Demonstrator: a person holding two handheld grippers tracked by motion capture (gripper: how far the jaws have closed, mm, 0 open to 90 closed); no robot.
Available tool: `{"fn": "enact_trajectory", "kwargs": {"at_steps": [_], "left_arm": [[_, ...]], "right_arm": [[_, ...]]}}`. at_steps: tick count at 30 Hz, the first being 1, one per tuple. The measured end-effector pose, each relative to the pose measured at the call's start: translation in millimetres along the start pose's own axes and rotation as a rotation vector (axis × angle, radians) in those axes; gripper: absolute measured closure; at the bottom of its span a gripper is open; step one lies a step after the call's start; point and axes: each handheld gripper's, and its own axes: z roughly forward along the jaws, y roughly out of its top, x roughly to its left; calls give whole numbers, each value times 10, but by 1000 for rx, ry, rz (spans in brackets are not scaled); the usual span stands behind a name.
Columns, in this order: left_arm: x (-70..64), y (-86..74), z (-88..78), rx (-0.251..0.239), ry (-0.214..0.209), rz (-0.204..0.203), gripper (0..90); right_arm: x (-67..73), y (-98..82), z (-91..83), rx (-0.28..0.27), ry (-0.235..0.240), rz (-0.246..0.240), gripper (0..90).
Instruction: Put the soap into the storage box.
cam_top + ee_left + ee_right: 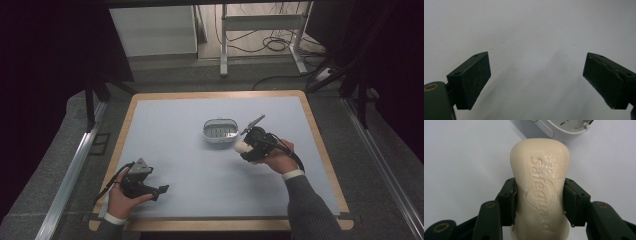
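High view: the pale blue surface with its wooden border is seen as the largest thing, and the grey soap dish lying on it serves as the landmark. The dish is set a little beyond the middle of the surface, open side up. Just beside the dish, at its near right, the right tool is held in a hand, and a cream bar of soap is clamped between its jaws; whether the bar touches the dish cannot be told. In the right gripper view the soap is seen gripped at its narrow waist by both pads, with the dish rim just beyond its far end. Well apart from the dish, toward the near left corner, the left tool is held low over the surface, its jaws wide apart with nothing between them.
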Motion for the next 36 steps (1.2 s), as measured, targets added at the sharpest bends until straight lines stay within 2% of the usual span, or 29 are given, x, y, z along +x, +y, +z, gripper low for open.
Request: {"fn": "enact_trajectory", "kwargs": {"at_steps": [10,13,16,24,36], "left_arm": [[-5,0,17,9,-1,2,81],[-5,1,13,8,-2,2,81],[-4,0,14,8,-3,2,81],[-5,0,19,10,-4,4,81],[-6,0,24,11,-5,6,81]], "right_arm": [[-60,141,32,1,-10,-21,493],[-95,175,51,-11,17,-19,493],[-104,218,67,-1,1,-31,493],[-128,327,107,1,6,-65,493],[-218,454,134,-17,-7,-69,493]]}}
